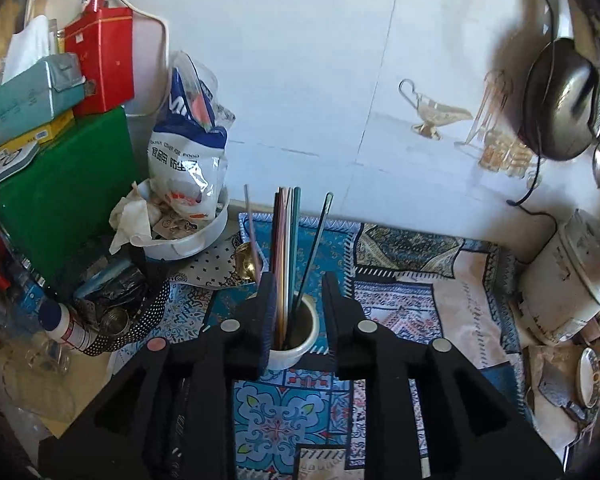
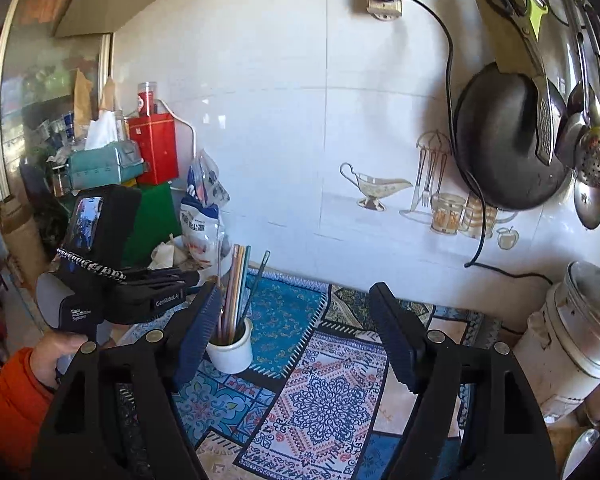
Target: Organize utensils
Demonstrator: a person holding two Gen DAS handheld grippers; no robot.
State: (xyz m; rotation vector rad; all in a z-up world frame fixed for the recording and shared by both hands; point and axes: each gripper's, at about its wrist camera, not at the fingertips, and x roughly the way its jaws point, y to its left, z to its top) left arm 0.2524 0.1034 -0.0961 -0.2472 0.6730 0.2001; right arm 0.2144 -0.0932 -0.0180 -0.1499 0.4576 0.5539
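1. The step in hand looks like the end of a placement: the chopsticks (image 1: 286,256) stand upright in the white cup (image 1: 296,346) on the patterned cloth over the worktop (image 1: 440,304).
2. The left tongs (image 1: 298,280) hover just above the cup, jaws partly open either side of the sticks, gripping nothing.
3. The right tongs (image 2: 296,316) hang wide open and empty, beside the cup and to its right.
4. A hand (image 2: 56,352) in an orange sleeve holds the left tool, pointing steeply downward.
5. Next, probably, the left tongs lift clear without snagging the sticks.
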